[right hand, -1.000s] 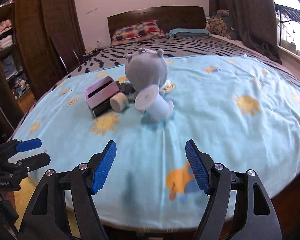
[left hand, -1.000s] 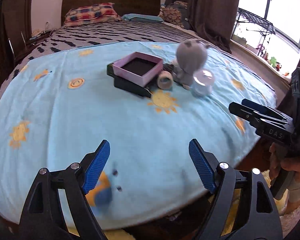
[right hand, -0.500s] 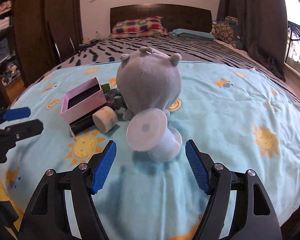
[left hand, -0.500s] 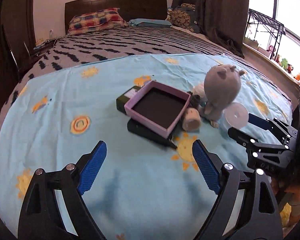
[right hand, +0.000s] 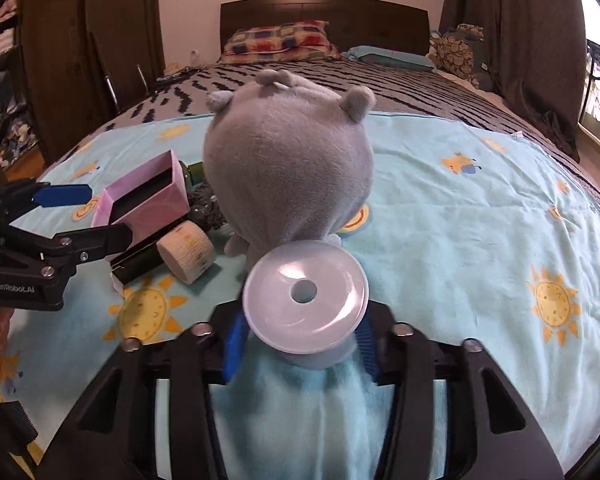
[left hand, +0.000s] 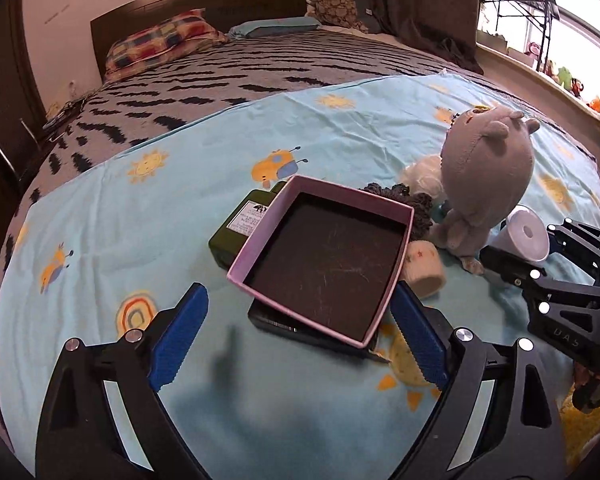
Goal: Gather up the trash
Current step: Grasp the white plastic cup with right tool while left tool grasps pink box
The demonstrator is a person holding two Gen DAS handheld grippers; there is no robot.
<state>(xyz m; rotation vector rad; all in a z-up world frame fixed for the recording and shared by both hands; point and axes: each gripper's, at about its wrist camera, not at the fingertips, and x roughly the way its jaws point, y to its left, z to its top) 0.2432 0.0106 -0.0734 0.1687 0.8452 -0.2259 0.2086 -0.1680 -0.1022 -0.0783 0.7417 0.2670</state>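
**First piece of trash gripped, the rest still on the bed**

On the bed, the pink box sits empty on a dark case beside the grey plush toy; nothing has gone in, so collecting has, in my judgement, barely begun. The tape roll, dark yarn and white fluff remain loose. The right tool has closed its fingers around the white plastic spool; half a second ago they were spread before it. The left tool, fingers apart, has moved in on the box.
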